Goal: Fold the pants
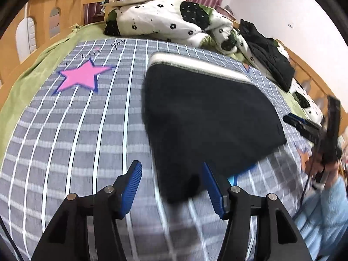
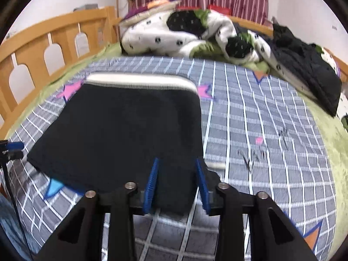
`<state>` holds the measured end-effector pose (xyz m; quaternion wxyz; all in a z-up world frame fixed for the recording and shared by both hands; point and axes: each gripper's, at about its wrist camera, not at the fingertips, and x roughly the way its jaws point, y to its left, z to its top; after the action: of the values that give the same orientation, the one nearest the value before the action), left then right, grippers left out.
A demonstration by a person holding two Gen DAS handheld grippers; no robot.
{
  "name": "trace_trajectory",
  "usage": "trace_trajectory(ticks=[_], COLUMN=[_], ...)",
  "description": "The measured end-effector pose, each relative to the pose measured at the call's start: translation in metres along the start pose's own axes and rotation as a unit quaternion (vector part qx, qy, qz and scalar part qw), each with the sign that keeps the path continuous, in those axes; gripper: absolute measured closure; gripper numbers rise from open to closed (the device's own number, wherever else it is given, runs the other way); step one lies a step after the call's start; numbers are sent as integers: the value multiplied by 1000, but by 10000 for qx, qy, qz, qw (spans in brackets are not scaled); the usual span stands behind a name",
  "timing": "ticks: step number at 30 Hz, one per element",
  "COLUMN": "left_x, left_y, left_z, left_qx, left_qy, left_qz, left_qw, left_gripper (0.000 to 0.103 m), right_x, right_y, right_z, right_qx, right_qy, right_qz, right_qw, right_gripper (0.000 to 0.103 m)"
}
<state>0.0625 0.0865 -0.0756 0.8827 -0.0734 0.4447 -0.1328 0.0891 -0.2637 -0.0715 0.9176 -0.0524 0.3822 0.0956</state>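
Observation:
Black pants [image 1: 206,113] lie folded into a compact block on the checked grey bedcover [image 1: 76,130], their white waistband [image 1: 195,65] at the far edge. My left gripper [image 1: 171,187] hovers over the near left corner with its jaws wide apart; the corner shows between the blue fingers [image 1: 132,184] but no pad touches it. In the right wrist view the pants [image 2: 121,130] fill the middle. My right gripper [image 2: 177,183] stands over their near right corner, jaws parted, with black cloth lying in the gap and not pinched.
A rumpled black-and-white quilt [image 1: 163,19] and a pillow are piled at the head of the bed. A black jacket [image 1: 267,54] lies at the right edge. A wooden rail [image 2: 43,39] runs along the left. A person's light-blue sleeve [image 1: 326,206] holds the other gripper.

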Motion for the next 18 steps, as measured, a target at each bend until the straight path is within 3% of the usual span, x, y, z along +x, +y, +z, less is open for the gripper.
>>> trace_trajectory(ticks=[5, 7, 11, 16, 18], left_x=[29, 44, 80, 150, 167], left_y=[-14, -19, -33, -28, -21], left_z=[70, 99, 143, 162, 158], left_qx=[-32, -39, 125, 155, 131], left_qy=[-423, -546, -726, -338, -246], left_qz=[281, 227, 289, 429, 379], left_qw=[9987, 9982, 9969, 9984, 9989], left_gripper=[47, 47, 47, 49, 55], right_x=[20, 33, 69, 124, 156], right_y=[1, -3, -20, -26, -22], right_z=[42, 64, 104, 124, 116], right_qx=[-89, -39, 447, 581, 388], right_qy=[-251, -289, -186, 36, 360], right_qz=[-153, -191, 75, 216, 105], right_qw=[9995, 9994, 9988, 9981, 9985], right_gripper=[65, 65, 65, 68, 70])
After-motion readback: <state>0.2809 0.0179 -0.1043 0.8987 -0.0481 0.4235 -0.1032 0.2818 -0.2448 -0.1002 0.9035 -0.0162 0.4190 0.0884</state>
